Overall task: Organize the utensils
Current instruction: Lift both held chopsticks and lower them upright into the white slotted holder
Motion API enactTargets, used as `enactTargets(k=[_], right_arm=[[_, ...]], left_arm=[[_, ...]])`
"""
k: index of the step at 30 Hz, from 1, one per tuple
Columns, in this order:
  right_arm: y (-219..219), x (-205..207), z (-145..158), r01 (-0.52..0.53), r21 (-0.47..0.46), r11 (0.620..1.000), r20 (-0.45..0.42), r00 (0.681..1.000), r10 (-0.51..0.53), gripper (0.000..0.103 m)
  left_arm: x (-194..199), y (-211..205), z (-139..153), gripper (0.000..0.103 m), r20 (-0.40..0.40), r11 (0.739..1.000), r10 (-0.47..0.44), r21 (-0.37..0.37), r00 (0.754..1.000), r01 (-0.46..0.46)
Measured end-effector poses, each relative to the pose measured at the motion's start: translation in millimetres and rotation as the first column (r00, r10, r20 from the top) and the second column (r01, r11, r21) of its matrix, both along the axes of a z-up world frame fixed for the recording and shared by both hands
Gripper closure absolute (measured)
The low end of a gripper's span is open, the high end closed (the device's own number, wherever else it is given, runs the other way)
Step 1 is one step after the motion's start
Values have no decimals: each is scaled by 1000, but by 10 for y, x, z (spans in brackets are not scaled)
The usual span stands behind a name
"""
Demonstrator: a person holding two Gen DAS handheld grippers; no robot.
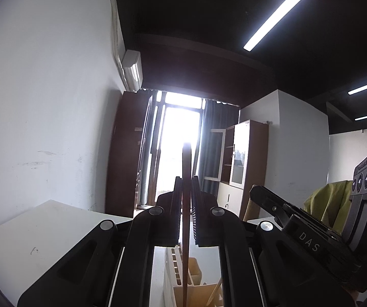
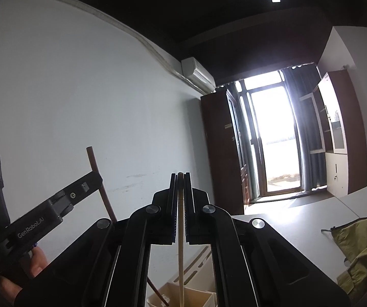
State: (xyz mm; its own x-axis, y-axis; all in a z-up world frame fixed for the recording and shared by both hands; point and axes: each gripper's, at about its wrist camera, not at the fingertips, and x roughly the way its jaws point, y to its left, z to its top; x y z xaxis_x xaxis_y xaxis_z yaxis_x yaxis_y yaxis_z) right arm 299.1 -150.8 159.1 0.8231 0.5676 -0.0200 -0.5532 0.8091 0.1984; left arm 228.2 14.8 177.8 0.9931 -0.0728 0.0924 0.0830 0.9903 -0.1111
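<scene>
Tongs grip one stick each: left tongs (image 1: 186, 192) dark stick (image 1: 186, 204), right tongs (image 2: 180, 192) pale stick (image 2: 181, 230); lower both straight into holder (image 2: 198, 298) beneath.

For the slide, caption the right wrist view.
Right gripper clamps a pale chopstick upright above the utensil holder.

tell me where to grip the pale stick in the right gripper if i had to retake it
Grip the pale stick on its upper shaft, just below the top end, jaws closing from its two sides. It stands upright and thin, its lower end down in the beige holder, so only the upper part is free, as the right gripper holds it.
</scene>
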Motion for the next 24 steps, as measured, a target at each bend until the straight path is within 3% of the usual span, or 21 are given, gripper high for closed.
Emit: enactTargets(k=[10,24], right_arm=[[58,76,-230,-20,-46,999,-90,996,16,98],[151,48,-496,-1,-108,994,-162,987,-17,98]], left_arm=[[299,30,-277,96,-145,999,-27,16,989,29],[473,190,-566,96,-232,998,-58,6,971,61]])
